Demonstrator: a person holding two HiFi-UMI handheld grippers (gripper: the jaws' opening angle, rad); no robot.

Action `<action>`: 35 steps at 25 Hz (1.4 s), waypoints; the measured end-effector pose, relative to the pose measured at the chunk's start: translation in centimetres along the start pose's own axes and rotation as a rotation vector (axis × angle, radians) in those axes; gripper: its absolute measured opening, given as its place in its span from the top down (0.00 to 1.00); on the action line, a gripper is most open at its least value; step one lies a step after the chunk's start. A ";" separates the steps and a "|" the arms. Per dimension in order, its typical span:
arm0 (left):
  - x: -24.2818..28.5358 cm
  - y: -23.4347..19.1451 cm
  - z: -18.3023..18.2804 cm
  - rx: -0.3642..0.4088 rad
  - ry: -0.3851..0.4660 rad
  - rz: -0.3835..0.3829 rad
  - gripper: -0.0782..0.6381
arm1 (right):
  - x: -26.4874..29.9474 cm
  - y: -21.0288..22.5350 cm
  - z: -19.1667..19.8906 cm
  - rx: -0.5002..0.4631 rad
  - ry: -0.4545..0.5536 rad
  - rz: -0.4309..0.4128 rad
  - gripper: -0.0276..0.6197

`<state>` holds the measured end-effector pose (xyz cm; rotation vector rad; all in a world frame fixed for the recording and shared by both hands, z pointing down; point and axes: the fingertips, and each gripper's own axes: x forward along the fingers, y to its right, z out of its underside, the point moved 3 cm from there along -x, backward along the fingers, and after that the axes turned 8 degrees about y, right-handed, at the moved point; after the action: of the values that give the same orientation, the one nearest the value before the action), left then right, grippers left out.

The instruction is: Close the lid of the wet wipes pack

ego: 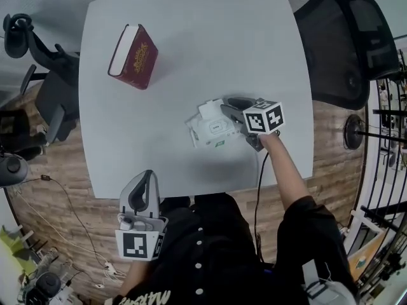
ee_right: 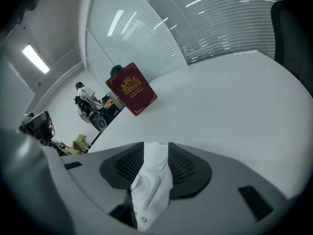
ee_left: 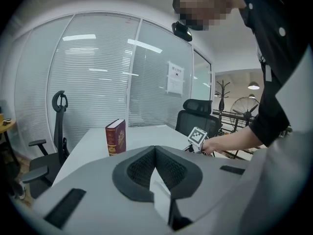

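The white wet wipes pack [ego: 210,131] lies on the white table [ego: 191,24], right of its middle. Its lid [ego: 208,111] stands raised on the far side. My right gripper [ego: 230,109] reaches down over the pack's right end. In the right gripper view the crinkled white pack [ee_right: 154,180] fills the gap between the jaws of the right gripper [ee_right: 156,146]; they stand apart and I see no pad pressing on it. My left gripper [ego: 147,174] hangs shut and empty off the table's near edge, by my body. The left gripper [ee_left: 155,149] shows its tips touching.
A dark red book [ego: 133,56] stands upright at the table's far left. A black office chair [ego: 343,43] is at the right side and another chair [ego: 44,88] at the left. Cables lie on the wooden floor [ego: 70,215].
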<state>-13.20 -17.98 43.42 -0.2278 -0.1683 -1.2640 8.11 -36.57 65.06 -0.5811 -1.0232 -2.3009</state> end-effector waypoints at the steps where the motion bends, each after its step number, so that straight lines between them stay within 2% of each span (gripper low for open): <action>1: 0.1 0.0 0.2 -0.002 -0.005 -0.003 0.88 | 0.5 0.3 0.1 -0.001 -0.032 0.004 0.69; 5: -0.1 0.0 0.8 -0.015 -0.035 -0.029 0.88 | 2.1 1.3 0.3 0.019 -0.180 0.002 0.69; 11: -0.1 -0.1 1.0 -0.010 -0.033 -0.051 0.88 | 3.7 1.9 1.0 0.112 -0.398 -0.082 0.69; 15: -0.4 -0.1 1.1 -0.014 -0.037 -0.057 0.88 | 3.9 2.3 1.0 0.107 -0.475 -0.118 0.79; 18: -0.7 -0.4 1.2 -0.014 -0.037 -0.066 0.88 | 3.7 2.2 0.5 0.086 -0.460 -0.139 0.83; 21: -0.8 -0.8 1.3 -0.015 -0.034 -0.068 0.88 | 3.2 1.9 -0.2 0.079 -0.405 -0.167 0.86; 25: -0.7 -0.7 0.9 -0.010 -0.020 -0.047 0.88 | 1.8 1.1 -0.9 0.101 -0.342 -0.215 0.88; 28: -0.5 -0.3 0.6 -0.003 -0.008 -0.021 0.88 | 0.6 0.3 -0.8 0.079 -0.308 -0.241 0.88; 32: -0.3 0.0 0.0 0.007 0.011 0.006 0.88 | -0.7 -1.0 -0.4 -0.054 -0.270 -0.268 0.88; 35: -0.1 0.3 -0.2 0.013 0.018 0.025 0.88 | -1.8 -1.4 0.4 -0.175 -0.262 -0.250 0.88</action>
<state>-12.98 -17.85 43.13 -0.2073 -0.1578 -1.2399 8.58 -34.95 63.49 -0.8894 -1.0704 -2.6027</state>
